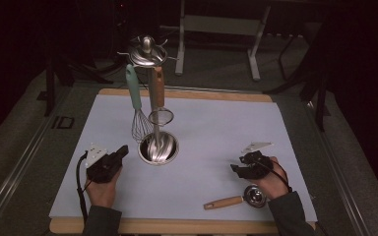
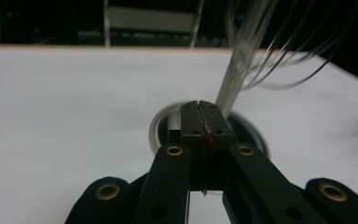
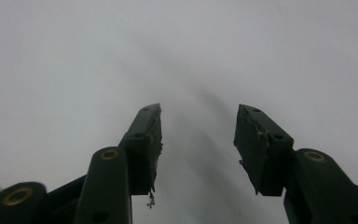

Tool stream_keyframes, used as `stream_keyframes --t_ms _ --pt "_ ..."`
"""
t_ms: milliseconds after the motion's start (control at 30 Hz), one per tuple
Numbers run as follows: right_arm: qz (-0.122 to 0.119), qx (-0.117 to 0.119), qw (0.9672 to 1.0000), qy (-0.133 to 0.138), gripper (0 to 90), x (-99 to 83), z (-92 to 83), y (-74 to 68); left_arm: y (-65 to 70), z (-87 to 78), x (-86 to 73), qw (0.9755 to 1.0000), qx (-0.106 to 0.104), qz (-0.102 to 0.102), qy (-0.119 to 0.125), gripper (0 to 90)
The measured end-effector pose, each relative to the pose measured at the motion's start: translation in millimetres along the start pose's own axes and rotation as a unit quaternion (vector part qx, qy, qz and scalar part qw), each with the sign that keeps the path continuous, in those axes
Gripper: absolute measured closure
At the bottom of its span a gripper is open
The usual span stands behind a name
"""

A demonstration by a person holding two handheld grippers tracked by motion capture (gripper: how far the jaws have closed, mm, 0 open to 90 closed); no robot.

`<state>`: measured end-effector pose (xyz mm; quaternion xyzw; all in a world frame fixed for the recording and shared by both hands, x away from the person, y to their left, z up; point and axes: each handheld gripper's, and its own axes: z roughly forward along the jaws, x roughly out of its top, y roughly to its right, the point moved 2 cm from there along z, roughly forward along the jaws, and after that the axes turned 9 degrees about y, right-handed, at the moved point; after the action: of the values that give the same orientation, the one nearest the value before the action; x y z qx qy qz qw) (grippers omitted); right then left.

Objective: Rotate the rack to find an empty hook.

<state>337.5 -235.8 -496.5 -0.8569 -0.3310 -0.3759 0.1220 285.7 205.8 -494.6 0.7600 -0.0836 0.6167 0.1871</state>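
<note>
Currently the work in hand concerns a small steel ladle with a light wooden handle [image 1: 236, 199], which lies flat on the white table mat [image 1: 216, 132] near the front edge, bowl toward the person's right hand. The right gripper [image 1: 237, 167] hovers just beyond that bowl, apart from it. Its jaws stand wide open with nothing between them, a stance suited to descending over the handle.

The left gripper [image 1: 123, 151] is fully closed and empty, held above the mat just beside the round base of the chrome utensil stand [image 1: 158, 147]. It probably waits there to steady the stand.

On the stand, a wire whisk with a mint-green handle [image 1: 134, 101] and a small mesh strainer with a wooden handle [image 1: 158, 98] hang from the top ring; hanging keeps them clear of the mat and leaves hooks free.

View differences:
- High view: gives the whole layout and the ladle's position.
- Left gripper view: confirms the two pads meet edge to edge, with the stand's base and blurred whisk wires directly ahead.
- Right gripper view: shows the open gap above bare mat.
</note>
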Motion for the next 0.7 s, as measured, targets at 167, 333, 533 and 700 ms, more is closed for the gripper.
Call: stream_keyframes --t_ms 167,333,533,700 --pt "0.016 -0.007 0.9998 -0.009 50.6 -11.4 2.3 9.7 5.6 -8.1 17.1 0.9992 -0.014 0.0 0.039 89.9" --pt "0.036 -0.009 0.9993 -0.01 50.2 -20.6 0.7 16.0 13.4 -11.4 36.2 0.9977 -0.03 0.01 0.059 89.8" --pt "0.056 -0.019 0.9983 -0.005 49.5 -27.6 -3.5 24.6 16.1 -12.5 51.9 0.9965 -0.03 0.019 0.075 89.7" --pt "0.055 -0.022 0.9982 -0.008 49.0 -29.9 -2.9 26.3 19.3 -12.0 65.3 0.9955 -0.034 0.032 0.083 89.8"
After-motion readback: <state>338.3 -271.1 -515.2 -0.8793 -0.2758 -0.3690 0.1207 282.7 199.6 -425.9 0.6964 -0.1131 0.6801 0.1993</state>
